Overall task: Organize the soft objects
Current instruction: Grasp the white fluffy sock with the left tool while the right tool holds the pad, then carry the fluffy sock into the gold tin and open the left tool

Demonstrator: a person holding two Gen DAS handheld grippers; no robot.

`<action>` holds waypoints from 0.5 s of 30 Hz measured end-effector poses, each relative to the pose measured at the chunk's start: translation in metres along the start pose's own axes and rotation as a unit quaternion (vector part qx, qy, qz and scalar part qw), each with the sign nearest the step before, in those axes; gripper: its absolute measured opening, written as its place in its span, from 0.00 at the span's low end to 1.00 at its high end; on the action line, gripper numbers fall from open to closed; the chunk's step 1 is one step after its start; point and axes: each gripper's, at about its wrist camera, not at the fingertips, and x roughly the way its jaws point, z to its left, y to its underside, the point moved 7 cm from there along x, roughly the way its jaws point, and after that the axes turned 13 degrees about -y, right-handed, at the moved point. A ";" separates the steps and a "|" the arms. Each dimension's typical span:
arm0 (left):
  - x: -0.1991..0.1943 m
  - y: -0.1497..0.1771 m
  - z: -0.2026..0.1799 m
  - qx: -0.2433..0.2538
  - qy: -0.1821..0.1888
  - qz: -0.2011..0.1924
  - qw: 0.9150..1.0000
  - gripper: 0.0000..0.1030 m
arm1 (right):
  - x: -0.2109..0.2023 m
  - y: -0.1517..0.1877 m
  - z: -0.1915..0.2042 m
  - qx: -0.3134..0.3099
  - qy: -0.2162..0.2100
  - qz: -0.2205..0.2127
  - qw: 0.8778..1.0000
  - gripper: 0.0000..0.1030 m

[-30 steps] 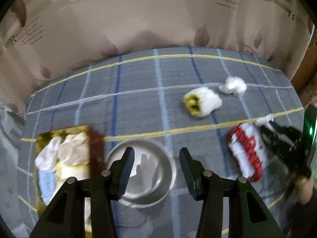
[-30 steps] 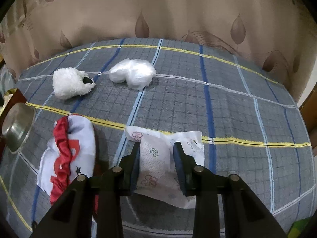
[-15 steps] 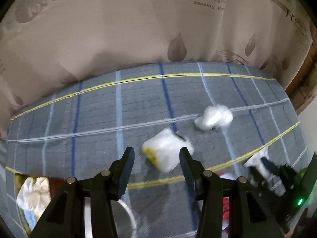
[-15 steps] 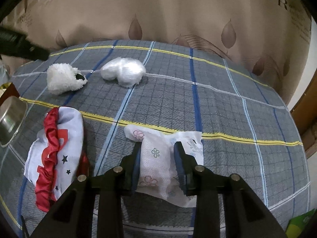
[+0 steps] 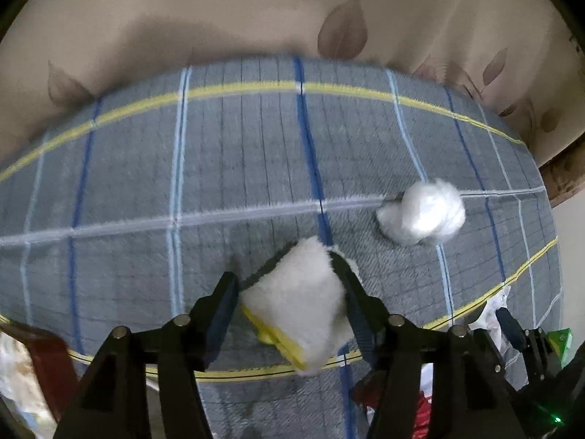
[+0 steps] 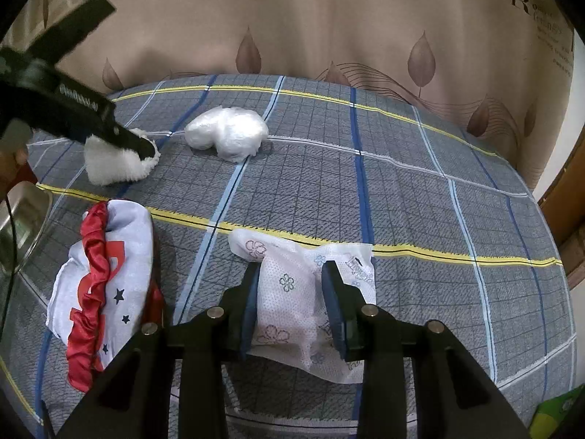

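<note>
black left tongs (image 5: 289,285) tilt steeply down — jaws opening astride fluffy white toy (image 5: 298,301).

Home bedroom, plaid bedspread (image 6: 402,190), leaf-print curtain (image 6: 329,29)

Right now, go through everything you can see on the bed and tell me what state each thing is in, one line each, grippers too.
left gripper: jaws opening, straddling the fluffy white pad.
fluffy white pad: lying on the bedspread, between the fingers.
right gripper: narrowed around the floral white cloth.
floral white cloth: crumpled, bunched between the fingers.
red and white cloth: crumpled, untouched.
plastic-wrapped wad: lying free.
</note>
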 end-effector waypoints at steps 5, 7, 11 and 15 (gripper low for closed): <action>-0.003 0.013 -0.005 -0.011 0.026 -0.014 1.000 0.46 | 0.000 0.000 0.000 0.000 0.000 0.000 1.000 0.32; -0.008 0.019 -0.008 -0.002 0.029 -0.021 0.999 0.38 | 0.000 0.000 -0.001 0.000 0.000 0.000 1.000 0.32; -0.023 0.028 -0.012 0.017 0.011 -0.040 0.999 0.32 | 0.000 0.000 -0.001 -0.001 0.001 0.001 1.000 0.32; -0.049 0.040 -0.012 0.026 -0.003 -0.065 0.998 0.32 | 0.000 0.001 -0.001 -0.001 0.002 0.001 1.000 0.32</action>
